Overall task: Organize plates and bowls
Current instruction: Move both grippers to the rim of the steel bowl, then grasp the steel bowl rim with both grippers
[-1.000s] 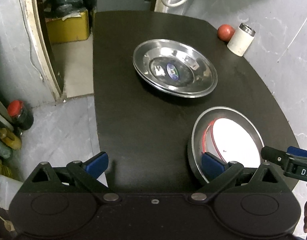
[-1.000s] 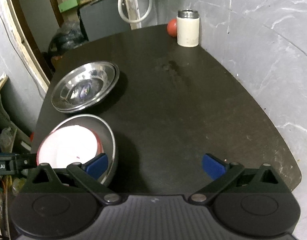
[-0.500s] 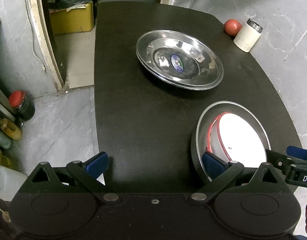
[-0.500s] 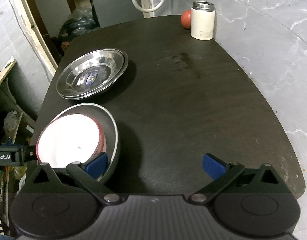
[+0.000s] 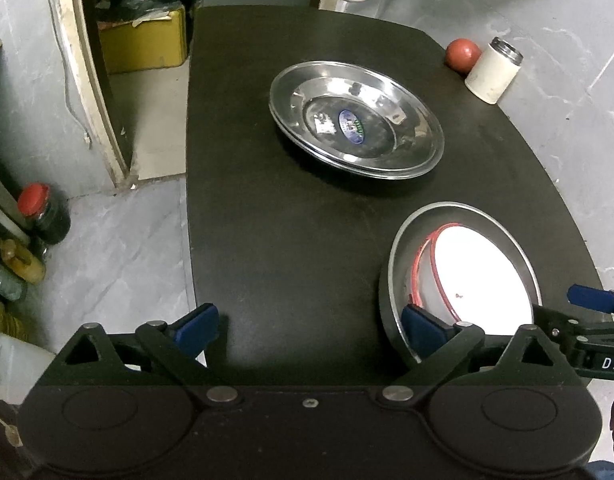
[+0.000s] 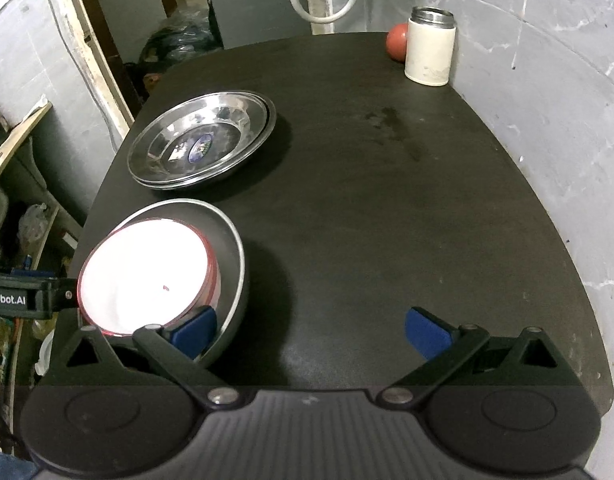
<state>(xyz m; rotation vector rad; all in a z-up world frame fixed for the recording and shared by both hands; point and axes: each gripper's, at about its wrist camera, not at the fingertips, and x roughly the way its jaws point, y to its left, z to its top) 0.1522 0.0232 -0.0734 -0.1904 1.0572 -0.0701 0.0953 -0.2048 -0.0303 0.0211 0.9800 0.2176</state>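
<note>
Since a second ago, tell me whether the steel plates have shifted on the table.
No. The steel plates keep their place against the white canister and the table edge; only the camera moved.

White bowl point(image 5: 483, 272) — near edge hidden by gripper finger point(image 5: 421, 328).

A white cup point(image 6: 430, 53) stands at the table's point(image 6: 387, 200) far corner, a red ball point(image 6: 397, 41) just beside it. A yellow box point(image 5: 143, 42) sits on the floor.
</note>
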